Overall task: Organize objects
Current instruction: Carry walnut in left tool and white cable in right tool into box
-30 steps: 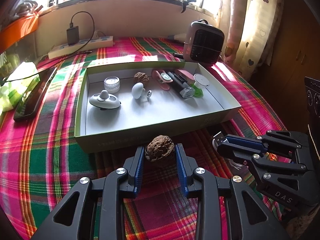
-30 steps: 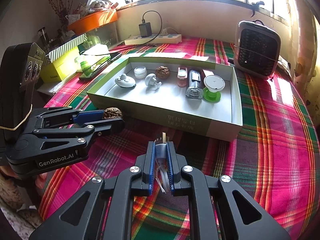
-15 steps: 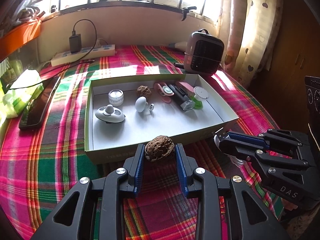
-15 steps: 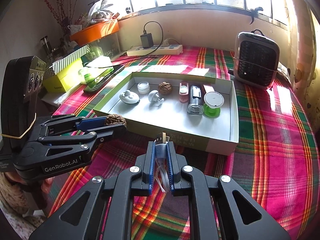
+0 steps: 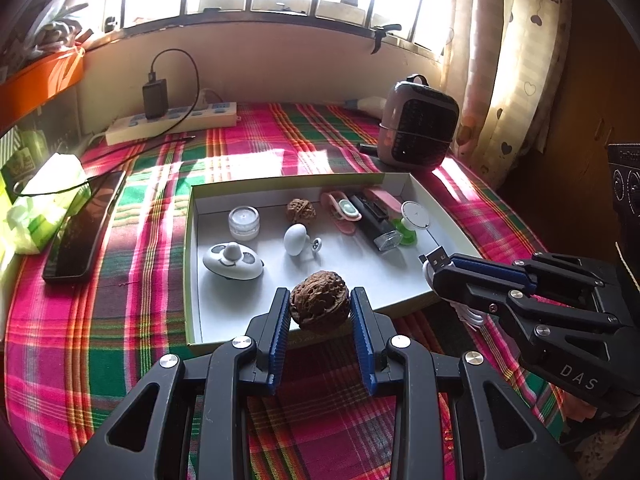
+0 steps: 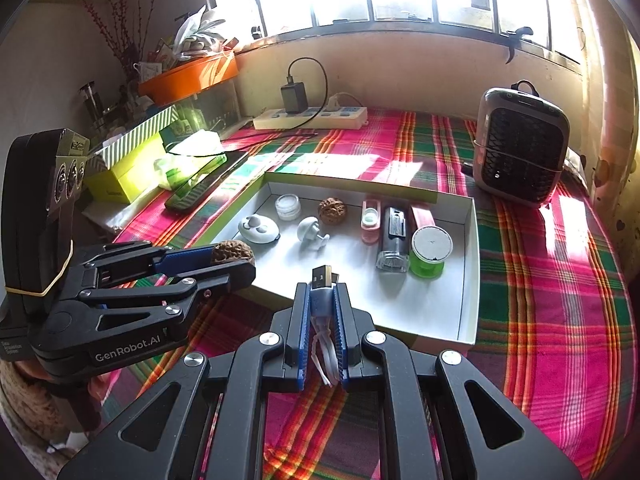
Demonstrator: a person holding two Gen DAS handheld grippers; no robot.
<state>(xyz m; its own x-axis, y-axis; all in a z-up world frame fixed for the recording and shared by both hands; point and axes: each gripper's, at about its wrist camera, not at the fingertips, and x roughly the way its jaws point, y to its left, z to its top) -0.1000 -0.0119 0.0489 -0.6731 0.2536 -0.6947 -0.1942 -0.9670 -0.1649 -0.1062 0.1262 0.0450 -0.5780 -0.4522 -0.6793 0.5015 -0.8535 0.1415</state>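
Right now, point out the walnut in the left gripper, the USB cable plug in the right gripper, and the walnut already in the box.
Held walnut (image 5: pixel 319 301), left wrist view, shell's front.
USB cable plug (image 6: pixel 322 275), right wrist view, metal tip.
Boxed walnut (image 6: pixel 331 211), right wrist view, shell's top.

- Bare white floor fills the near half of the open box, its low near wall the only barrier.
- Small items crowd the far half: dome gadget, jar, green spool.
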